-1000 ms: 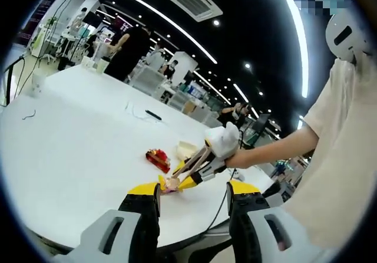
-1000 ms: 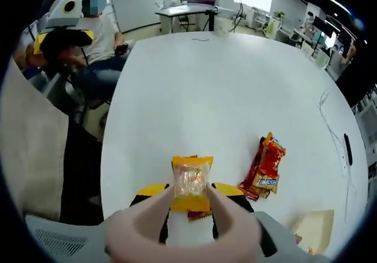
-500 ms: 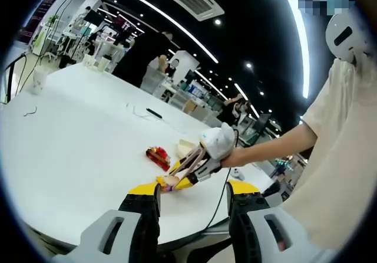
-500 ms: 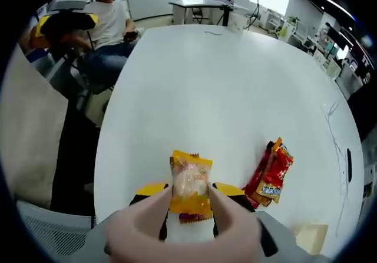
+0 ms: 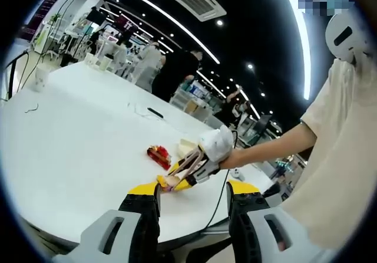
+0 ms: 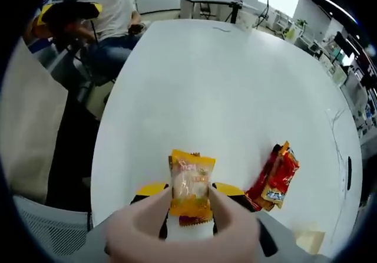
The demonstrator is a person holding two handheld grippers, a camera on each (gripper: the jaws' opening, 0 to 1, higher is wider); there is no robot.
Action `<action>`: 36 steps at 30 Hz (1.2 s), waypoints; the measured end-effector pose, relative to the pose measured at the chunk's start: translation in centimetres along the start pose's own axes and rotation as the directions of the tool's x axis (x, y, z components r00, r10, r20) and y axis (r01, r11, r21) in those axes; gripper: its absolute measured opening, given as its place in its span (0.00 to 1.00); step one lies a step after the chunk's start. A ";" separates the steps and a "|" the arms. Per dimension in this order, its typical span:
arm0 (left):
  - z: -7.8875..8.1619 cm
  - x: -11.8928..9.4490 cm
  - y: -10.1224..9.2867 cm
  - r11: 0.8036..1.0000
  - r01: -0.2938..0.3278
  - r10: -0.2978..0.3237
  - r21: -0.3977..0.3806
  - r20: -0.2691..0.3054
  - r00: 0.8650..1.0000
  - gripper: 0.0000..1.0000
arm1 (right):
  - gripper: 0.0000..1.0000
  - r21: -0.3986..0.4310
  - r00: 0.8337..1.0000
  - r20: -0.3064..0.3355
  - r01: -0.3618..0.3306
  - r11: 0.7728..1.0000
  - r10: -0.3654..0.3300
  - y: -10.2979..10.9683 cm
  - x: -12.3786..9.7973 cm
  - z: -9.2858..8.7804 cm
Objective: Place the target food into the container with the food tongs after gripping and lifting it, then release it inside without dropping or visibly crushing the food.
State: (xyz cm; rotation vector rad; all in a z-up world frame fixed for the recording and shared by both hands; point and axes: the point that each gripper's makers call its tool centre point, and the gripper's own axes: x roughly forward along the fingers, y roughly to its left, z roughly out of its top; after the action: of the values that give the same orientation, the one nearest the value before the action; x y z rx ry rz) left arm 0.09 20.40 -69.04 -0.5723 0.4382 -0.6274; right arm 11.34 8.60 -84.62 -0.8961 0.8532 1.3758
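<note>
A yellow wrapped snack [image 6: 191,183] is pinched between the tips of beige food tongs [image 6: 182,236]. My right gripper [image 6: 189,197] is shut on those tongs, over the near edge of the white table [image 6: 224,92]. Seen from the left gripper view, a white-gloved hand [image 5: 215,145] holds that right gripper [image 5: 197,168], and the snack [image 5: 171,182] sits low over the table; whether it touches I cannot tell. A cream container [image 5: 187,148] stands behind it. My left gripper [image 5: 193,203] hangs off the table edge, open, with nothing between its jaws.
Red snack packets [image 6: 275,177] lie right of the tongs, also visible as red packets [image 5: 158,155] in the left gripper view. A black object [image 5: 156,113] and a cable [image 5: 138,109] lie farther back. A seated person [image 6: 118,15] is beyond the table's far left.
The right gripper view has shifted a little over the table, with the snack still pinched in the tongs. People in the background of the left gripper view have walked on.
</note>
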 end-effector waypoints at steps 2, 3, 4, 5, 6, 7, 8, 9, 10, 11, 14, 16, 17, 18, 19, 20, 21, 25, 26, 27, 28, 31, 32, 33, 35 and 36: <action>0.0 -0.1 0.0 1.000 -0.001 0.001 0.001 0.000 1.000 0.45 | 0.29 -0.004 1.000 -0.003 -0.002 1.000 0.002 0.1 0.0 0.0; 0.0 -0.1 0.0 1.000 -0.002 0.002 0.002 0.001 1.000 0.45 | 0.28 -0.006 1.000 -0.003 -0.002 1.000 0.002 0.1 0.1 0.0; 0.0 -0.1 0.0 1.000 -0.003 0.003 0.002 0.001 1.000 0.45 | 0.28 -0.009 1.000 -0.005 -0.003 1.000 0.003 0.1 0.1 0.0; 0.0 -0.2 0.1 1.000 -0.004 0.004 0.002 0.002 1.000 0.45 | 0.28 -0.014 1.000 -0.007 -0.007 1.000 0.007 0.2 0.1 0.0; 0.1 -0.2 0.1 1.000 -0.005 0.005 0.002 0.003 1.000 0.45 | 0.28 -0.014 1.000 -0.008 -0.009 1.000 0.009 0.2 0.2 -0.1; 0.0 -0.3 0.1 1.000 -0.006 0.006 0.001 0.004 1.000 0.45 | 0.28 -0.014 1.000 -0.010 -0.011 1.000 0.011 0.2 0.3 -0.1; 0.0 -0.3 0.1 1.000 -0.007 0.007 0.001 0.004 1.000 0.45 | 0.28 -0.013 1.000 -0.012 -0.012 1.000 0.012 0.2 0.3 -0.2; 0.0 -0.3 0.1 1.000 -0.007 0.007 0.000 0.004 1.000 0.45 | 0.28 -0.011 1.000 -0.013 -0.012 1.000 0.012 0.2 0.4 -0.2; -0.1 -0.4 0.1 1.000 -0.007 0.007 0.000 0.005 1.000 0.45 | 0.28 -0.006 1.000 -0.014 -0.013 1.000 0.013 0.2 0.4 -0.2; -0.1 -0.4 0.0 1.000 -0.007 0.007 -0.001 0.005 1.000 0.45 | 0.28 -0.007 1.000 -0.014 -0.013 1.000 0.013 0.2 0.5 -0.2; -0.2 -0.5 0.1 1.000 -0.009 0.009 -0.003 0.007 1.000 0.45 | 0.28 -0.011 1.000 -0.019 -0.015 1.000 0.015 0.3 0.6 -0.3; -0.2 -0.5 0.1 1.000 -0.010 0.010 -0.004 0.010 1.000 0.45 | 0.28 -0.008 1.000 -0.021 -0.018 1.000 0.018 0.3 0.6 -0.2; -0.2 -0.5 0.1 1.000 -0.011 0.011 -0.005 0.011 1.000 0.45 | 0.27 -0.007 1.000 -0.021 -0.019 1.000 0.019 0.3 0.6 -0.2; -0.3 -0.6 0.1 1.000 -0.012 0.012 -0.006 0.011 1.000 0.45 | 0.27 -0.005 1.000 -0.020 -0.020 1.000 0.020 0.3 0.6 -0.2; -0.3 -0.6 0.1 1.000 -0.012 0.012 -0.006 0.012 1.000 0.45 | 0.27 -0.003 1.000 -0.019 -0.021 1.000 0.021 0.3 0.6 -0.3; -0.3 -0.6 0.1 1.000 -0.012 0.012 -0.007 0.012 1.000 0.45 | 0.27 -0.001 1.000 -0.017 -0.023 1.000 0.023 0.3 0.6 -0.3; -0.3 -0.6 0.1 1.000 -0.011 0.011 -0.007 0.013 1.000 0.45 | 0.26 0.006 1.000 -0.015 -0.024 1.000 0.025 0.4 0.6 -0.3; -0.3 -0.5 0.0 1.000 -0.009 0.009 -0.007 0.015 1.000 0.45 | 0.23 0.057 0.999 -0.016 -0.031 0.998 0.032 0.4 0.6 -0.4; -0.3 -0.5 0.0 1.000 -0.007 0.008 -0.005 0.014 1.000 0.44 | 0.23 0.060 0.999 -0.017 -0.030 0.998 0.032 0.4 0.6 -0.3; -0.3 -0.4 -0.1 1.000 -0.007 0.007 -0.004 0.014 1.000 0.44 | 0.23 0.061 0.999 -0.017 -0.030 0.998 0.031 0.5 0.6 -0.3; -0.3 -0.5 -0.1 1.000 -0.007 0.007 0.000 0.012 1.000 0.44 | 0.22 0.064 1.000 -0.018 -0.024 0.998 0.025 0.5 0.6 -0.3; -0.1 -0.8 -0.2 1.000 -0.012 0.012 0.003 0.023 1.000 0.44 | 0.22 0.071 1.000 -0.012 -0.022 0.997 0.023 0.6 0.5 -0.2; -0.1 -0.9 -0.1 1.000 -0.017 0.017 0.001 0.027 1.000 0.44 | 0.22 0.081 1.000 -0.005 -0.018 0.997 0.018 0.6 0.3 -0.2; -0.1 -1.1 -0.1 1.000 -0.022 0.022 -0.002 0.031 0.999 0.44 | 0.21 0.089 1.000 0.001 -0.017 0.996 0.017 0.5 0.2 -0.2; -0.4 -1.1 -0.1 1.000 -0.025 0.025 0.001 0.020 0.999 0.44 | 0.21 0.132 1.000 0.030 -0.010 0.991 0.006 0.4 -0.3 0.2; -0.5 -1.1 -0.2 1.000 -0.025 0.025 0.005 0.016 1.000 0.44 | 0.21 0.141 0.999 0.037 -0.008 0.990 0.003 0.4 -0.5 0.3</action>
State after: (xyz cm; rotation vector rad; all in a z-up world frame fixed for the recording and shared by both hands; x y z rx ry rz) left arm -1.07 20.79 -69.11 -0.5661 0.4285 -0.5997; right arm 10.94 8.61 -84.02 -0.7573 0.9137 1.3154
